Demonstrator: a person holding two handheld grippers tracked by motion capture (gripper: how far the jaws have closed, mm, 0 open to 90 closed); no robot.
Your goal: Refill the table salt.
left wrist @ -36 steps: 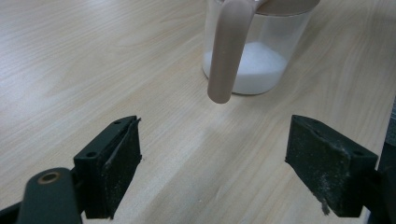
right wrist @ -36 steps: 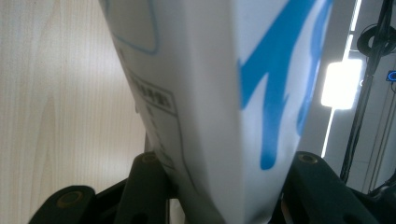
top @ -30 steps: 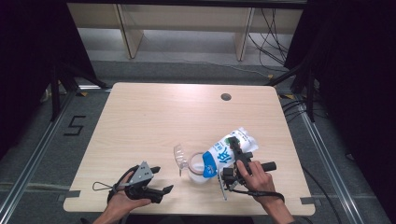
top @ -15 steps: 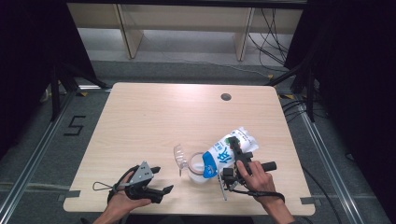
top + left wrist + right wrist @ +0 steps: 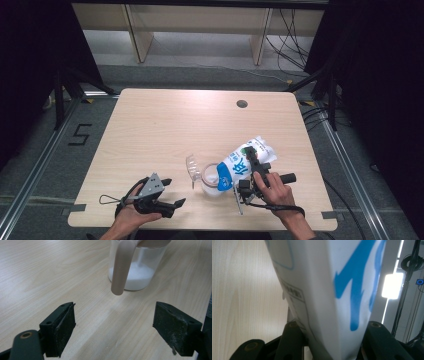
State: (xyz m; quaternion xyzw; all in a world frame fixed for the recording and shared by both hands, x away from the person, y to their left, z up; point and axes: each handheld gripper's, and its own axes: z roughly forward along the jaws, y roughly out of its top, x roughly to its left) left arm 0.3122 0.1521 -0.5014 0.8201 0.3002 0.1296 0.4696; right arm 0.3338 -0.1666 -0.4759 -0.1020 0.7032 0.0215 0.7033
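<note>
Item one, at the left: our left gripper (image 5: 172, 196) rests low on the counter (image 5: 165, 125) near its front edge, fingers (image 5: 62, 326) spread wide with nothing between them, aimed at the jar but well short of it. Item two, centre: a clear jar (image 5: 212, 181) with a tan handle (image 5: 122, 267), standing upright on the counter, a layer of white powder (image 5: 136, 275) in its bottom; a clear lid (image 5: 193, 169) stands tilted just beside it on its left. Item three, right: a white pouch with blue print (image 5: 244, 160), tipped so that its lower end sits over the jar's mouth, gripped by our right gripper (image 5: 252, 167), whose fingers are clenched on the pouch's sides. We judge the step to be pouring from pouch to jar. To do it well, we keep the pouch's opening centred over the mouth, raise its far end gradually, hold the squeeze even so the stream does not surge, and bring the idle left gripper up to steady the jar if it shifts.
</note>
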